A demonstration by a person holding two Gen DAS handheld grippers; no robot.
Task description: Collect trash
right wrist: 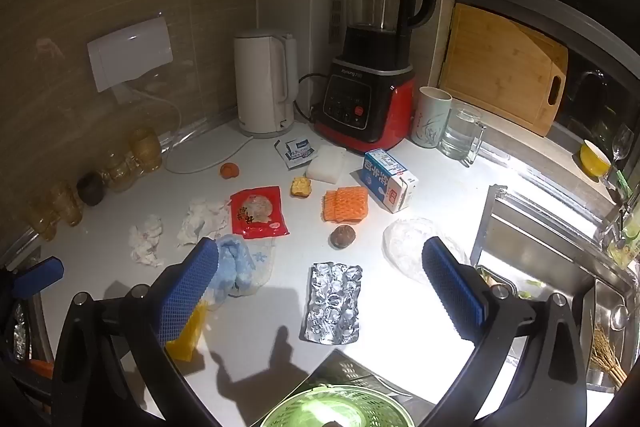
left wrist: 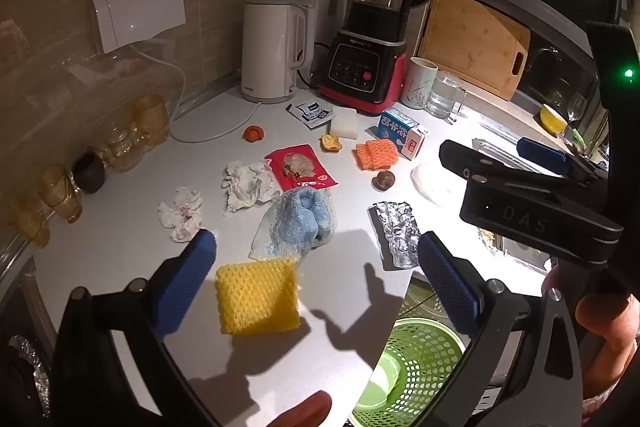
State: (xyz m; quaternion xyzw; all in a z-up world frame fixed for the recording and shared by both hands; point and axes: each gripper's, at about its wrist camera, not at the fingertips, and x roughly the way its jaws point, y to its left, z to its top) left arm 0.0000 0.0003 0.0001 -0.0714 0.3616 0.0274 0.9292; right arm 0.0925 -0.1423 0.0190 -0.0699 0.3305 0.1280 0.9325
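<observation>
Trash lies scattered over the white countertop point(left wrist: 344, 291): yellow foam net point(left wrist: 258, 297) nearest, blue-white cloth bundle point(left wrist: 298, 225) behind it, red snack packet point(left wrist: 300, 167), two crumpled tissues point(left wrist: 182, 213), orange foam net point(left wrist: 376, 155), milk carton point(left wrist: 402, 133), crinkled foil sheet point(right wrist: 332, 301), clear plastic bag point(right wrist: 408, 243), small brown round item point(right wrist: 343, 236). Left gripper point(left wrist: 316, 259) hovers above the yellow net, fingers spread wide, holding nothing. Right gripper point(right wrist: 320, 267) also spread apart and empty, over the foil. Green perforated basket point(left wrist: 416, 355) sits below the counter edge. Kettle point(left wrist: 274, 51) and blender point(left wrist: 376, 23) stand at the back wall, cutting board point(left wrist: 476, 45) leaning beside.
</observation>
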